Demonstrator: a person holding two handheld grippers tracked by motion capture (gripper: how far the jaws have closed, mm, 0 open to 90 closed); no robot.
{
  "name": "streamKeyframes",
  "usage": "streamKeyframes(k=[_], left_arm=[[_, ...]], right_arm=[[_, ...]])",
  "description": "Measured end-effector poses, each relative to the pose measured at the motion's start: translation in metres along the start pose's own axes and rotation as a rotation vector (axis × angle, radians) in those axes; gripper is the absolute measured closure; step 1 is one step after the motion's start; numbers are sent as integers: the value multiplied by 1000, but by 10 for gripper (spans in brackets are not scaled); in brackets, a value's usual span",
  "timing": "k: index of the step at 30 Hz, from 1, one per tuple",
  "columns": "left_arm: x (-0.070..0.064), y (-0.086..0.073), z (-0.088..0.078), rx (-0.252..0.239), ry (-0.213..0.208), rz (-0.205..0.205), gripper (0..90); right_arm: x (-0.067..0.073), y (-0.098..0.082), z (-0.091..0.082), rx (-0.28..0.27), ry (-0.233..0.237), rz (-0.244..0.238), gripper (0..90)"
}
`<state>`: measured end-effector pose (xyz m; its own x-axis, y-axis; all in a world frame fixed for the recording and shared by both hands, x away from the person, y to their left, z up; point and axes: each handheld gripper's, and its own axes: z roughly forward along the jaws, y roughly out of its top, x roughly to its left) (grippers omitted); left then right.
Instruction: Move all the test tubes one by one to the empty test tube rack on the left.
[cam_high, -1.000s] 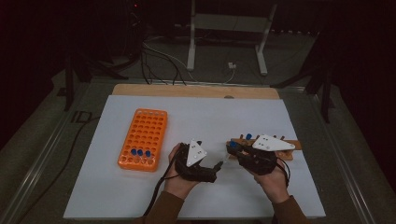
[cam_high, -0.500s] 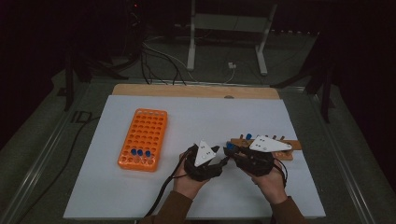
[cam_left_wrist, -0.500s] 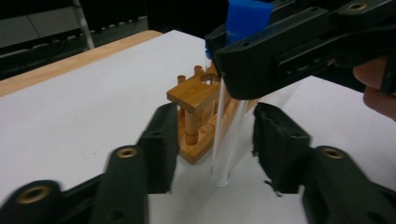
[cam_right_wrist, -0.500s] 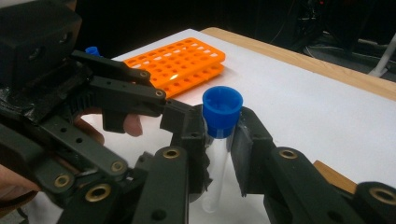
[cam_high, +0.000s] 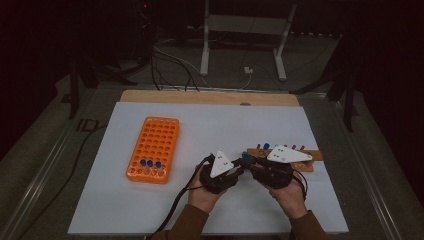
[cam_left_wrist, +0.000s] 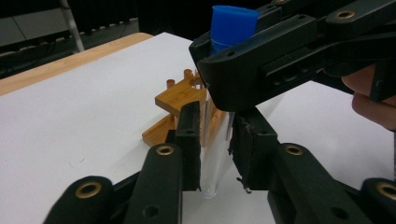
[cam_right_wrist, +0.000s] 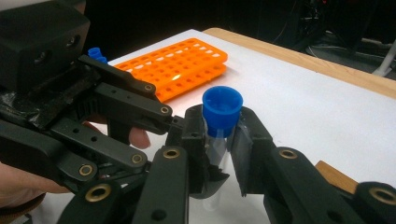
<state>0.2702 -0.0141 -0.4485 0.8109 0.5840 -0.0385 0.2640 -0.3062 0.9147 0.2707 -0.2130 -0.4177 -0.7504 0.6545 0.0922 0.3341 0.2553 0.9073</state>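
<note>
While held upright between both tools, clear test tube with blue cap (cam_right_wrist: 221, 122) hangs above white table sheet (cam_high: 210, 125), near the front edge, just left of wooden tube stand (cam_high: 305, 159). Clamped near its top by right gripper (cam_right_wrist: 219, 140), jaws closed against the glass just under the cap. Lower down, flanked by left gripper (cam_left_wrist: 217, 149), whose jaws are nearly closed around the tube's body; whether those pads already press the glass cannot be told. Rounded tube bottom visible below the left jaws, apart from the sheet as far as can be seen. Both grippers meeting tip to tip, each in a hand. Further left, well apart, orange tube rack (cam_high: 154, 149) flat on the sheet, with three blue-capped tubes (cam_high: 150, 163) in a row near its front end. Two more blue caps (cam_high: 266, 146) standing in the wooden stand.
</note>
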Motion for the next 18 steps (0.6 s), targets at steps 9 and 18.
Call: streamKeyframes(k=[9, 18], left_arm=[[1, 1, 0, 10, 8, -2, 768], [7, -2, -4, 18, 28, -22, 769]], right_arm=[[-2, 1, -2, -13, 11, 10, 634], [-8, 3, -8, -43, -1, 45, 282]])
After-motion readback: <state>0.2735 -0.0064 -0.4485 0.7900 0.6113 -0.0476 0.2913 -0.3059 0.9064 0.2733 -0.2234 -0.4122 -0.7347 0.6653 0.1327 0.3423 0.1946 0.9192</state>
